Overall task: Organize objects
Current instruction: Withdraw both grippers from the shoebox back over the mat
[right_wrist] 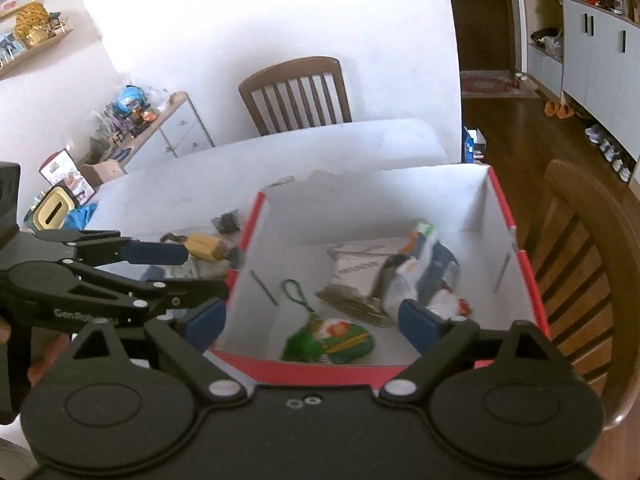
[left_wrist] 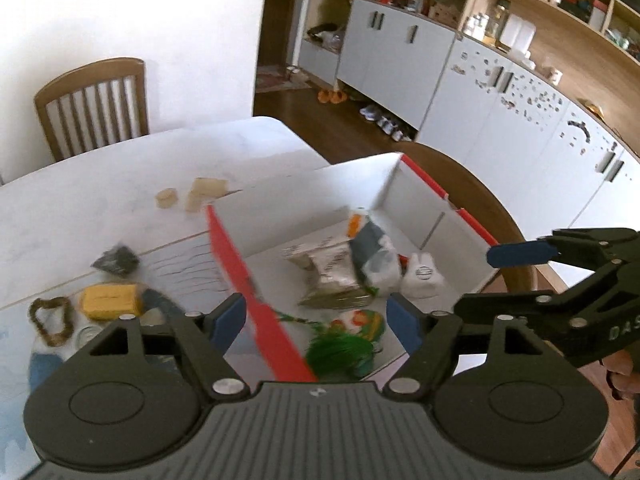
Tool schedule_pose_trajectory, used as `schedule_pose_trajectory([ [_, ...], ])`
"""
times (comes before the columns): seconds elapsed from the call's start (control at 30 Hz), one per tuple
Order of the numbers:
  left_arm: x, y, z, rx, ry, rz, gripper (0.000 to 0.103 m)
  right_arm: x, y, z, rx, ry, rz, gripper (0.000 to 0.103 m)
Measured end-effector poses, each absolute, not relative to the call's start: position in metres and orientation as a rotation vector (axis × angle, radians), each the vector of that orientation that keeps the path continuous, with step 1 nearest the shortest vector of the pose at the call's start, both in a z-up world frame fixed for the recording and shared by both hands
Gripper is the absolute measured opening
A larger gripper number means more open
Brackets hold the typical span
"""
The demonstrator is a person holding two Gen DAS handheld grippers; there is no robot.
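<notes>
On table, box lies below both parted claws.

My left tongs were matte black, with blue pads on the fingertips, silver rivets at the joints and a ribbed housing between two round discs. My right tongs looked the same, blue-tipped and riveted. White lettering ran along the black arms, only partly readable in either view.
</notes>
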State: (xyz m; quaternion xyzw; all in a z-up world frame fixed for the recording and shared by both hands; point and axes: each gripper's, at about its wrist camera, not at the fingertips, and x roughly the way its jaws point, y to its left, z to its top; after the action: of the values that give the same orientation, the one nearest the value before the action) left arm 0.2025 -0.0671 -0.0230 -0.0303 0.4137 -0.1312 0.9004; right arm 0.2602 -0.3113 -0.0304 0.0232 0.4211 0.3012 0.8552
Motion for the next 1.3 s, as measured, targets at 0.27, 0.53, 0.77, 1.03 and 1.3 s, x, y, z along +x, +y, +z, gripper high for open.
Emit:
schedule_pose_trajectory([
  [0.27,0.183,-0.021,-0.015,-0.063,0.809,-0.240,0.083,0.242,-0.275,-0.025,0.081,0.861,0.636,0.099],
  [0.53,0.171,0.028,-0.017,-0.087,0.801,-0.220,0.086,0.228,-0.232,-0.025,0.080,0.874,0.632,0.099],
  [0.77,0.166,0.074,-0.023,-0.102,0.802,-0.199,0.090,0.218,-0.192,-0.029,0.053,0.889,0.636,0.099],
  [1.03,0.163,0.125,-0.032,-0.149,0.773,-0.176,0.102,0.207,-0.152,-0.037,-0.002,0.903,0.636,0.099],
  [1.3,0.167,0.160,-0.052,-0.154,0.755,-0.199,0.103,0.207,-0.124,-0.049,-0.030,0.925,0.610,0.099],
])
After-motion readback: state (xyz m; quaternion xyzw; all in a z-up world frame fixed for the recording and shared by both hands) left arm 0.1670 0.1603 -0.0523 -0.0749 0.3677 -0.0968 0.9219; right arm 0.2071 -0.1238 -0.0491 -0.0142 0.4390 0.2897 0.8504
